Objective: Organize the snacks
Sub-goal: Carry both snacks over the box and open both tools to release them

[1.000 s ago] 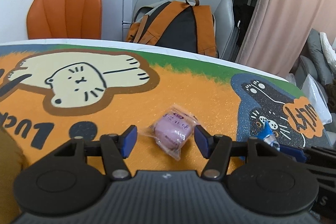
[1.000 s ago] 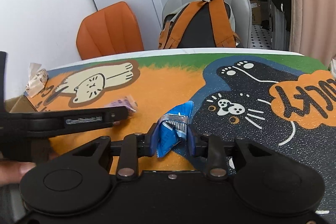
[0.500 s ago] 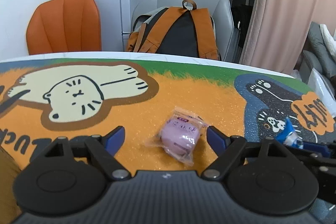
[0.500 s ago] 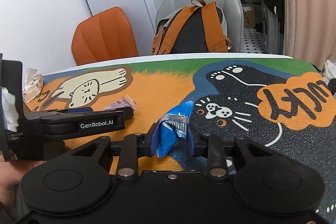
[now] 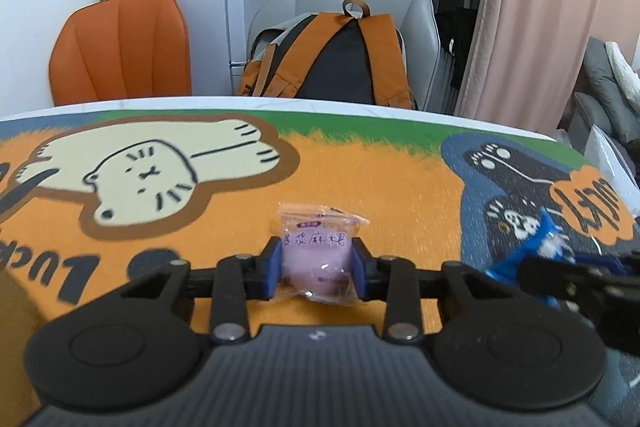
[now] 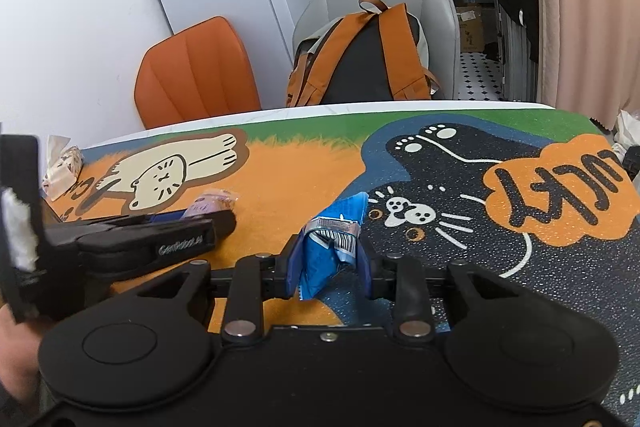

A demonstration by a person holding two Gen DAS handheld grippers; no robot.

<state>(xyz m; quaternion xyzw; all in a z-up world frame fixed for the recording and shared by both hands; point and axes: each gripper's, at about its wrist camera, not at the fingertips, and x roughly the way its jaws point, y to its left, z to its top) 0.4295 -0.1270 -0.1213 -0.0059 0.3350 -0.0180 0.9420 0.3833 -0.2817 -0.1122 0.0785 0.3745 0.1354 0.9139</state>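
My left gripper (image 5: 316, 265) is shut on a pink wrapped snack (image 5: 316, 251) with purple lettering, just above the cartoon cat mat (image 5: 360, 179). The pink snack's end also shows in the right wrist view (image 6: 214, 201), past the left gripper's body (image 6: 132, 243). My right gripper (image 6: 328, 263) is shut on a blue and silver snack packet (image 6: 332, 243), held over the mat's dark cat part. That blue packet also shows at the right of the left wrist view (image 5: 532, 251).
A patterned wrapped snack (image 6: 62, 167) lies at the mat's far left edge. A brown box edge (image 5: 12, 311) sits at the near left. Behind the table stand an orange chair (image 5: 120, 47) and a grey chair holding an orange and black backpack (image 5: 340, 63).
My left gripper opened wider, moved forward around the pink snack, then shut on it. My right gripper kept its hold on the blue packet and barely moved.
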